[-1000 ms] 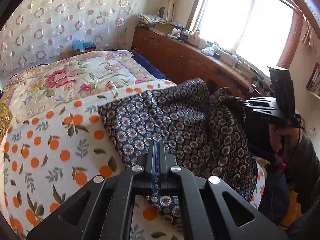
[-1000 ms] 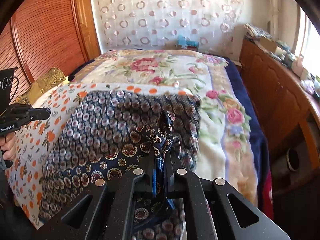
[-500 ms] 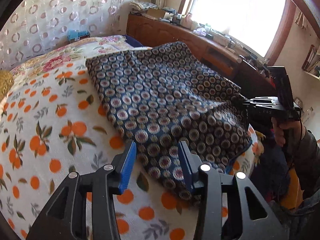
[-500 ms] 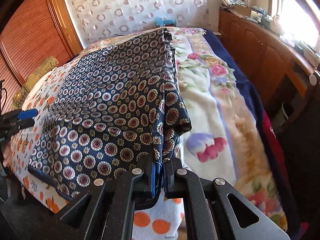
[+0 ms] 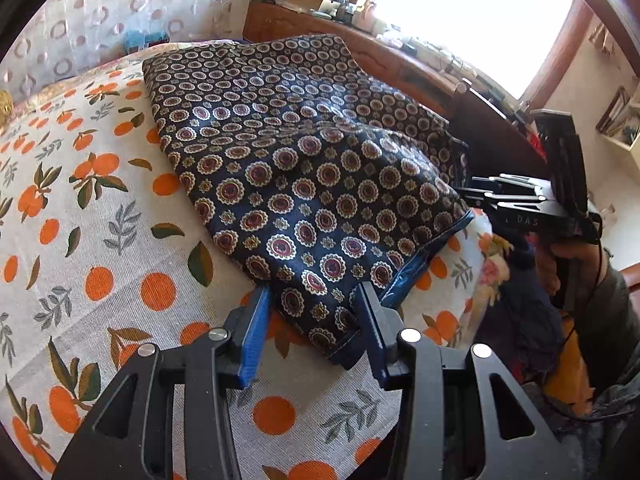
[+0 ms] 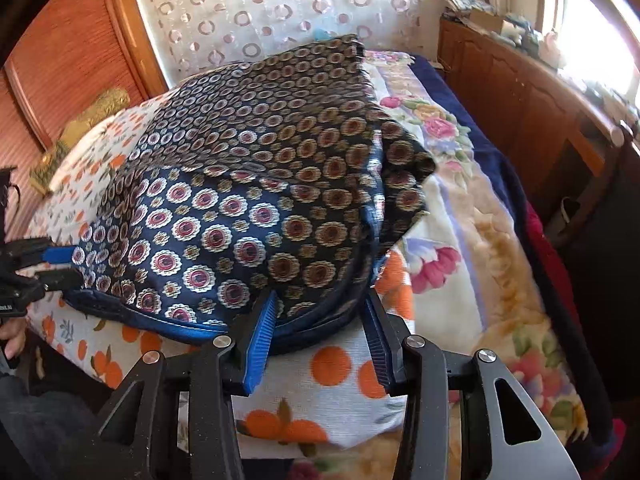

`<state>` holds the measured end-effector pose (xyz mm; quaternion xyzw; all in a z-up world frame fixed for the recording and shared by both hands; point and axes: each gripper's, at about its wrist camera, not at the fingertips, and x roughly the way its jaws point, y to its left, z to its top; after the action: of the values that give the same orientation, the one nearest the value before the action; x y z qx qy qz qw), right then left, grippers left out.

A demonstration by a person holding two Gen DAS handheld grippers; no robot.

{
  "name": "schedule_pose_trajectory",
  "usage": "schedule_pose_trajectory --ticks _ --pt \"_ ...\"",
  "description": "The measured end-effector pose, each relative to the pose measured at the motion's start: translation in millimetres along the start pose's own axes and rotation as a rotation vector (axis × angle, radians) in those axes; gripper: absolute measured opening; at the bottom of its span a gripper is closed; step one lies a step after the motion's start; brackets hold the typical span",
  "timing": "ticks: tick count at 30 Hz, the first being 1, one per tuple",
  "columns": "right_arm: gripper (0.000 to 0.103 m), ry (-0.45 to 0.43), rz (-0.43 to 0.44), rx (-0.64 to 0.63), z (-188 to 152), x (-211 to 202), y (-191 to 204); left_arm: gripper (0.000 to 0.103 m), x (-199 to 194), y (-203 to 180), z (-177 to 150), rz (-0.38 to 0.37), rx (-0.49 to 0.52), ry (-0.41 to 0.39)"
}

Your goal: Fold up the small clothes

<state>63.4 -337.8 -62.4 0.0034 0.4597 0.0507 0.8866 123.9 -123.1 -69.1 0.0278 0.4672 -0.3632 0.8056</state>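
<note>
A dark blue garment with round flower medallions [image 5: 304,168] lies folded over on the bed, its blue-piped hem toward the near edge. My left gripper [image 5: 312,300] is open, and the garment's near corner lies loose between its blue pads [image 5: 252,332]. In the right wrist view the same garment [image 6: 248,200] shows its doubled hem between the jaws of my right gripper [image 6: 320,304]. Those jaws are opening and the pads [image 6: 260,344] stand clear of the cloth. Each gripper shows in the other's view: the right one [image 5: 516,200] held by a hand [image 5: 572,256], the left one [image 6: 60,256] at the garment's left corner.
The bed has a white cover with orange fruit prints [image 5: 100,240] over a floral blanket [image 6: 460,200]. A wooden cabinet [image 6: 520,92] with clutter on top runs along the right under a bright window. A wood-panelled door [image 6: 60,60] and a patterned curtain stand behind the bed.
Both grippers pulled the pinched garment toward the bed's near edge, folding it over, and lowered it. The left jaws opened first, then the right; the cloth now lies released.
</note>
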Motion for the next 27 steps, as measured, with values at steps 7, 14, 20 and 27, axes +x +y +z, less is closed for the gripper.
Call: schedule_pose_trajectory --ticks 7,14,20,27 --pt "0.006 -0.012 -0.006 -0.012 0.4 11.1 8.8 0.003 3.8 -3.2 -3.0 0.004 0.019 -0.012" --pt "0.003 -0.113 0.063 -0.028 23.5 -19.8 -0.8 0.002 -39.6 2.3 32.5 -0.058 0.010 -0.157" --pt "0.003 -0.244 0.064 -0.093 88.5 -42.3 -2.3 0.002 -65.5 16.3 97.1 -0.037 0.024 -0.281" --pt "0.003 -0.277 0.043 -0.153 186.8 7.1 1.5 0.002 -43.6 84.0 166.0 0.059 -0.078 -0.312"
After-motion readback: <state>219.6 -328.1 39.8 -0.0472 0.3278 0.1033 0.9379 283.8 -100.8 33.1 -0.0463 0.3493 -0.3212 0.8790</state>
